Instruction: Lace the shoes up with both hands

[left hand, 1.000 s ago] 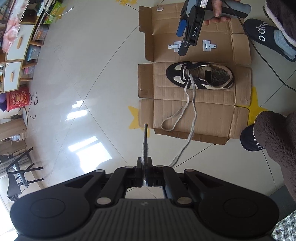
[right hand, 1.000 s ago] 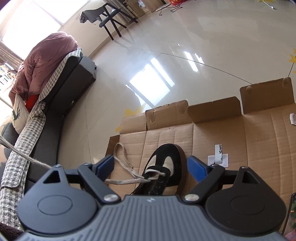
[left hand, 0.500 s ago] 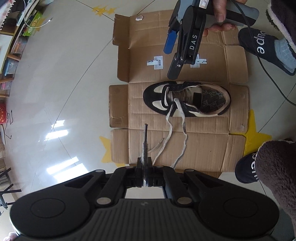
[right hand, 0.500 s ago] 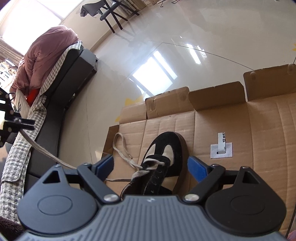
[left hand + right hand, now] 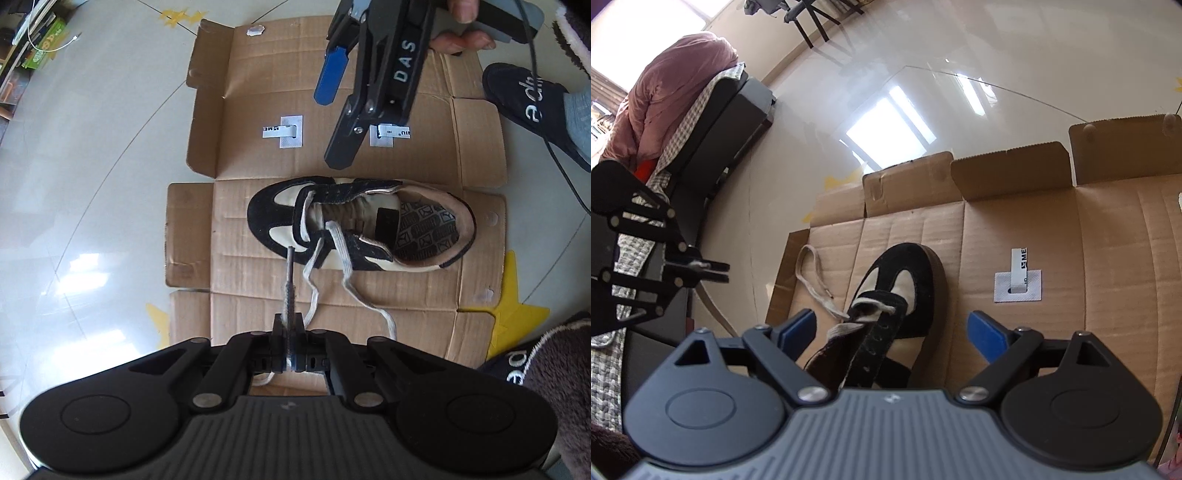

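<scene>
A black and cream shoe (image 5: 266,210) lies on flattened cardboard (image 5: 406,302), toe to the left in the left wrist view. Its grey lace hangs slack from the front eyelets. My left gripper (image 5: 289,325) is shut on one lace end (image 5: 289,284), whose stiff tip sticks forward toward the shoe's side. My right gripper (image 5: 328,131) hovers open beyond the shoe, blue pads apart. In the right wrist view the right gripper (image 5: 892,330) stands open over the shoe (image 5: 908,273), nothing pinched. The left gripper (image 5: 713,269) shows at the left, shut on the lace, above a loose lace loop (image 5: 812,273).
Two white tags (image 5: 290,131) are stuck on the cardboard (image 5: 1108,258). A person's feet in dark slippers (image 5: 532,107) rest at the right edge, with a cable beside them. A sofa with a pink blanket (image 5: 665,92) stands across the shiny tiled floor (image 5: 92,184).
My left gripper has come down close to the shoe, still shut on the lace end; the lace has gone slack. The right gripper sank slightly over the shoe.
</scene>
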